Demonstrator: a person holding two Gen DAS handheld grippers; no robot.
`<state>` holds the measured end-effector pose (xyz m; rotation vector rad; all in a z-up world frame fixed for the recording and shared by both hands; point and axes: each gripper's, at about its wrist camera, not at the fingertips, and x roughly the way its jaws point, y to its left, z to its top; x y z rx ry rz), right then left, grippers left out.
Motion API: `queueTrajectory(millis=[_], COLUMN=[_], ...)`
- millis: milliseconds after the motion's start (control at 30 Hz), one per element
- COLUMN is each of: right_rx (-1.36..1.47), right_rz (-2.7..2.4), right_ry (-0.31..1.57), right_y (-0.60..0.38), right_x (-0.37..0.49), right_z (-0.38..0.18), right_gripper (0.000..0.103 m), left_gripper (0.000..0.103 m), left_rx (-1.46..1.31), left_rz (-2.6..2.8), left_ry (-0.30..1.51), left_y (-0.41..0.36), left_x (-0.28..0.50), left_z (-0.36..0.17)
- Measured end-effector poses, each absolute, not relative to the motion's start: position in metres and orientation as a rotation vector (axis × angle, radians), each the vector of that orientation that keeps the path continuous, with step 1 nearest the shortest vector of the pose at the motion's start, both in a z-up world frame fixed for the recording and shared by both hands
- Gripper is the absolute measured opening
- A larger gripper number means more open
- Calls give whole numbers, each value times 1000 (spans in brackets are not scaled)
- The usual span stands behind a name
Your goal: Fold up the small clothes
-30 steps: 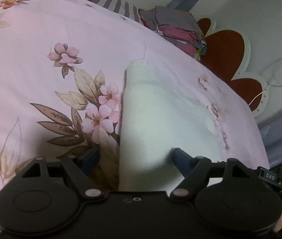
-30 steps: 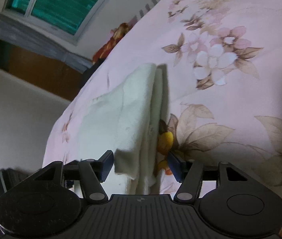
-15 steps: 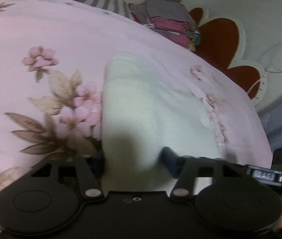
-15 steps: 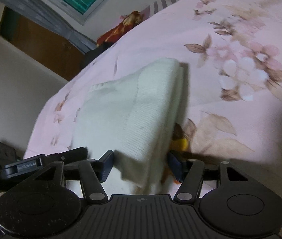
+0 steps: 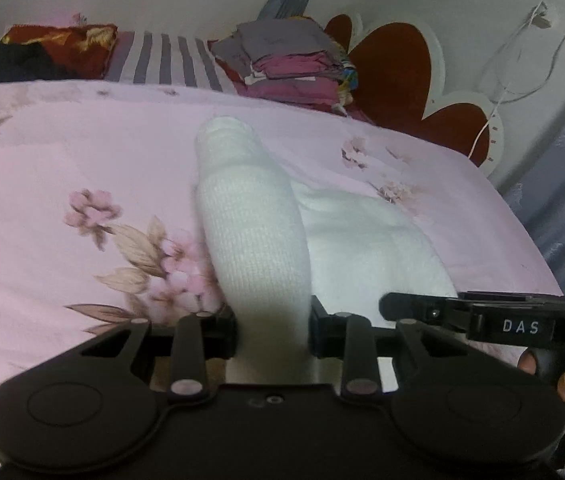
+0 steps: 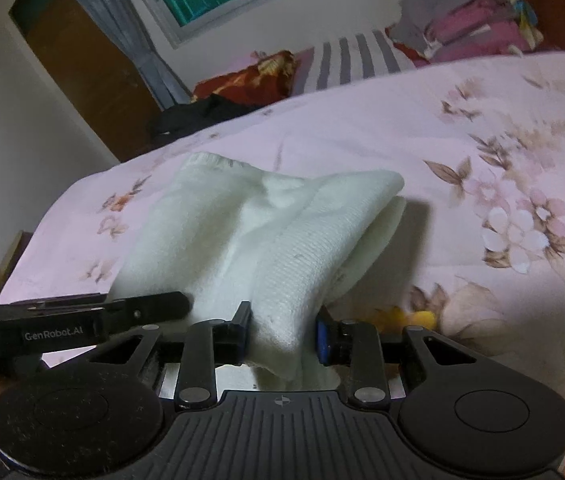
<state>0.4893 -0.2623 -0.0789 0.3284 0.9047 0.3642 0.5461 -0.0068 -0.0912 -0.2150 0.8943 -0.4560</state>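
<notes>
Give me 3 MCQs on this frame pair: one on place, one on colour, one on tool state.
1. Where does the stack of folded clothes sit?
A. At the far end of the bed, by the headboard
B. On the floor
C. Under the white garment

2. What colour is the garment being folded?
A. Striped grey
B. Dark red
C. White

3. What is the state of the two tools?
A. Both open, clear of the cloth
B. Both shut on the garment
C. Only the left tool grips it

Key: 1 A, the stack lies beyond the floral sheet next to the red headboard. 2 C, the knit cloth reads white in both views. 3 B, the left tool and right tool each have cloth pinched between their pads, having just been closing.
</notes>
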Motion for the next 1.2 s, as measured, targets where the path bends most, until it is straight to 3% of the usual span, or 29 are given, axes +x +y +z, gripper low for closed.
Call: queueTrajectory(millis=[500, 867, 900, 967, 1100, 1200], right_rx=[307, 285, 280, 283, 401, 358], right_rz=[432, 491, 484, 456, 414, 421], right_ry=[868, 923, 931, 973, 1019, 1014], right_y=[-119, -14, -11, -8, -21, -18], right_x=[473, 484, 486, 493, 497, 499], right_z=[-57, -94, -101, -121, -153, -149], right_gripper=[30, 30, 30, 30, 31, 31], left_gripper=[31, 32, 34, 55, 57, 70], left_rx=[-214, -368, -375, -410, -443, -349], left_rz=[-387, -339, -344, -313, -332, -296], left_ry=[862, 926, 941, 961, 923, 904], left_y=[132, 236, 243, 251, 259, 258], left_x=[514, 510, 511, 512, 505, 503], left_z=[-67, -111, -122, -144, -150, -136])
